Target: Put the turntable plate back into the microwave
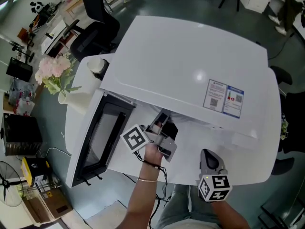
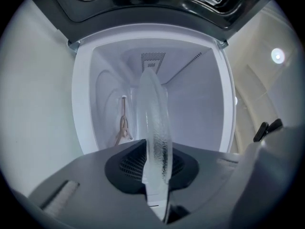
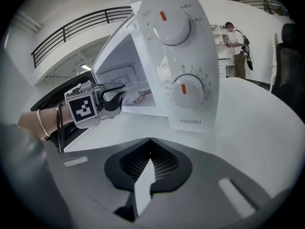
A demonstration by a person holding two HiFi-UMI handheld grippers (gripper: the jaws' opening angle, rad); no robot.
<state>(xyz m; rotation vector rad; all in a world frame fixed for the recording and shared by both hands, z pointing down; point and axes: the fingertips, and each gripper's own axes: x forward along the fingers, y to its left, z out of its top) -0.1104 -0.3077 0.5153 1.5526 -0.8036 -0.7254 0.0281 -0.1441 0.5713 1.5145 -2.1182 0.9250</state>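
Note:
The white microwave (image 1: 190, 66) stands with its door (image 1: 97, 137) swung open at the left. My left gripper (image 2: 157, 197) is shut on the rim of the glass turntable plate (image 2: 155, 128), seen edge-on in the left gripper view. The plate reaches into the mouth of the white cavity (image 2: 195, 104), where a brownish turntable support (image 2: 123, 124) shows. From the head view the left gripper (image 1: 162, 123) sits at the cavity opening, and the plate is hidden under the microwave top. My right gripper (image 3: 145, 178) is shut and empty, low in front of the control panel (image 3: 183, 56).
The microwave rests on a round white table (image 1: 248, 161). A vase of pink flowers (image 1: 52, 73) and a white cup (image 1: 95, 66) stand at the table's left. A black office chair (image 1: 95, 27) is behind. A person (image 3: 236, 42) stands far off by a desk.

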